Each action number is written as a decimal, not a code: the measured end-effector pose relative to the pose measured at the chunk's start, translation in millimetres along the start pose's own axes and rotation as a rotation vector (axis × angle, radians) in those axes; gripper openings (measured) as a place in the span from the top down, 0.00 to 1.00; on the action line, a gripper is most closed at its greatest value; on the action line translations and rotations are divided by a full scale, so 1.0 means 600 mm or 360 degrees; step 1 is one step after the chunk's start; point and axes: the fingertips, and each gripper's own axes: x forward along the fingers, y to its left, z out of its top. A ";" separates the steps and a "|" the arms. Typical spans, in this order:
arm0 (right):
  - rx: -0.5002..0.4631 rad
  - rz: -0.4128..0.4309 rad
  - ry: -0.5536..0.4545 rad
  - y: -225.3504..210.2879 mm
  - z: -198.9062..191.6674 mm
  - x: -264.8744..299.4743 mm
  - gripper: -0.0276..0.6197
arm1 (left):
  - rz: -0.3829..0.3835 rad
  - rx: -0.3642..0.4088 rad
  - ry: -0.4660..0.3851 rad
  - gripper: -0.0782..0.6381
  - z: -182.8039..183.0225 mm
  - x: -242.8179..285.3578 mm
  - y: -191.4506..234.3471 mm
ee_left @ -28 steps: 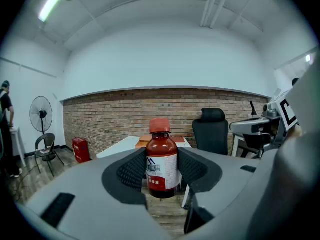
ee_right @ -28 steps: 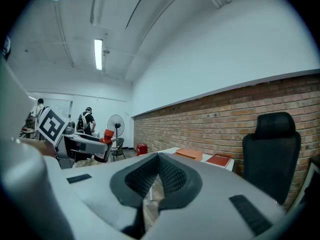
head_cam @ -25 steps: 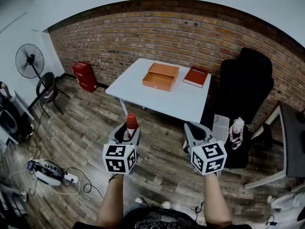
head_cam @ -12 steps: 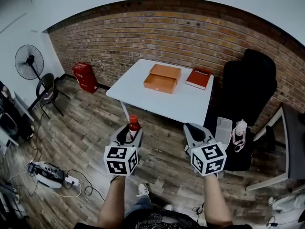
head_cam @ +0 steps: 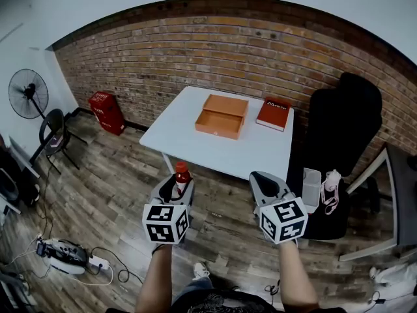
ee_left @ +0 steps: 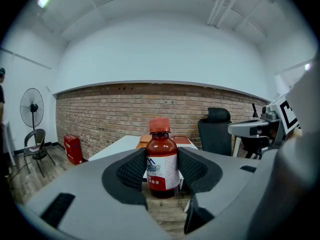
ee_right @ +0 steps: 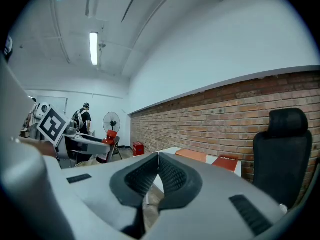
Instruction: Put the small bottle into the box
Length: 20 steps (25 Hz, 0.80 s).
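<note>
Grips small bottle [ee_left: 162,159] upright in left gripper [ee_left: 163,176], evidently for carrying to open box [head_cam: 221,116] on far table [head_cam: 260,152]. Holds right gripper [ee_right: 158,176] closed, empty, aside.

The small bottle [ee_left: 162,165] is coloured dark red, capped red and labelled white; the box [head_cam: 221,117] is coloured orange.
</note>
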 end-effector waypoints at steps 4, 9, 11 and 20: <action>-0.0002 -0.0031 0.0017 -0.001 0.010 0.049 0.93 | -0.0036 -0.0009 0.0002 0.59 0.012 0.040 0.040; -0.0012 -0.0096 0.0034 0.004 0.027 0.096 0.93 | -0.0099 -0.0014 0.0003 0.59 0.027 0.075 0.082; -0.0009 -0.0120 0.0042 0.008 0.032 0.114 0.93 | -0.0124 -0.0014 0.0003 0.59 0.032 0.086 0.098; 0.0001 -0.0227 0.0049 0.026 0.047 0.166 0.93 | -0.0231 -0.0011 0.0006 0.59 0.044 0.123 0.156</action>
